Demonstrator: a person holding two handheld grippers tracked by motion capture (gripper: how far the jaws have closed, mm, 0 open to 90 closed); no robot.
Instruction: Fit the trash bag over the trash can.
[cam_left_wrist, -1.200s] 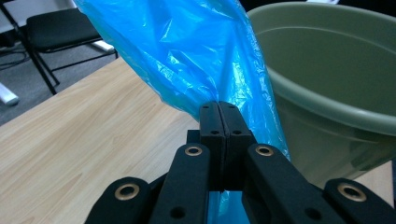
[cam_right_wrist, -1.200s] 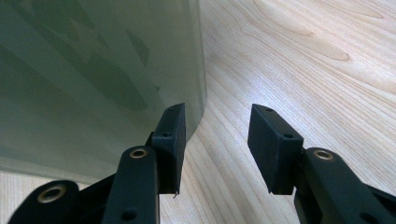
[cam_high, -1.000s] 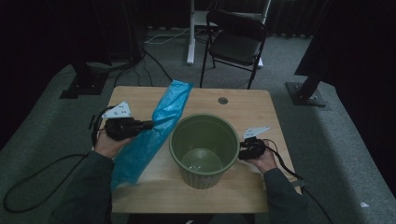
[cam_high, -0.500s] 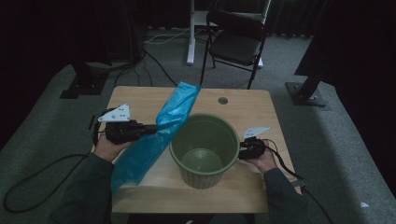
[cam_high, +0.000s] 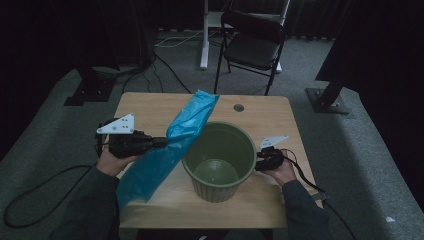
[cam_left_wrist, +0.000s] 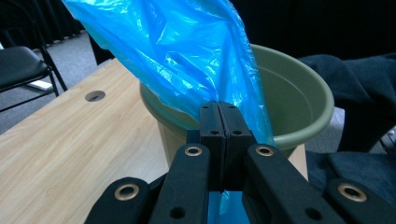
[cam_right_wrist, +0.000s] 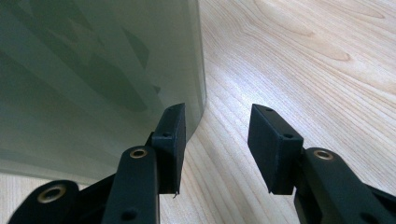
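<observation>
**Blue bag pinched beside the green bin**

High view: the left tool (cam_high: 159, 142) clamps the blue bag (cam_high: 170, 145), which slants across the counter (cam_high: 260, 115) against the green bin (cam_high: 220, 162).

Left gripper view: jaws are closed on the plastic.

Right gripper view: the right tool (cam_right_wrist: 217, 140) stands open beside the bin's wall.

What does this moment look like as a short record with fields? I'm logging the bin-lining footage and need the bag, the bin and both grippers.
bag: blue plastic bag, draped slantwise against the bin's left rim
bin: green bin, upright on the wooden table, nothing visible inside
left gripper: left gripper shut on the bag
right gripper: right gripper open beside the bin's outer wall, low over the table
behind table: black chair
</observation>
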